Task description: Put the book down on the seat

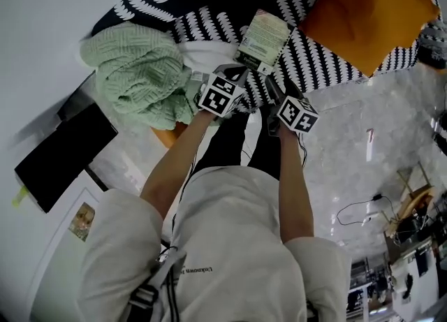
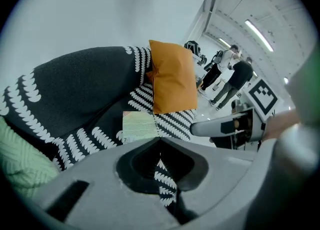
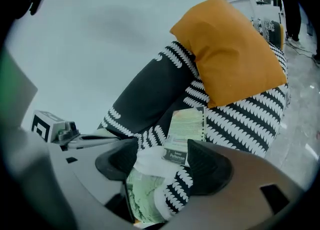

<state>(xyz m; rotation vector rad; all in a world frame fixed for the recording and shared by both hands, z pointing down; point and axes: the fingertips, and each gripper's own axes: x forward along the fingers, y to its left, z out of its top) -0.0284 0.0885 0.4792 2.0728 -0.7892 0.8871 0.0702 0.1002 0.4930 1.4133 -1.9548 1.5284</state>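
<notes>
The book is seen lying flat on the black-and-white patterned seat, released by both tools, with its light cover facing up. Just beside the book, at its far right corner, an orange cushion is propped on the same seat; whether the two touch cannot be told. On the book's other side a white cloth is spread, reaching the book's edge, and further out from the book on that side a green knitted blanket is heaped. The left tool is held short of the book's near end, with its jaws drawn together at the tips and nothing caught between them; only the seat's pattern is seen through the hollow behind the tips. The right tool is held at the book's near end too, with its jaws set wide apart; the book's printed lower edge, the white cloth and a fold of the blanket are framed in the gap, and none of them is gripped. The two tools are carried side by side, close together, on the person's side of the book. Further from the book a pale marbled floor is visible, and past the blanket a flat black panel is seen.
</notes>
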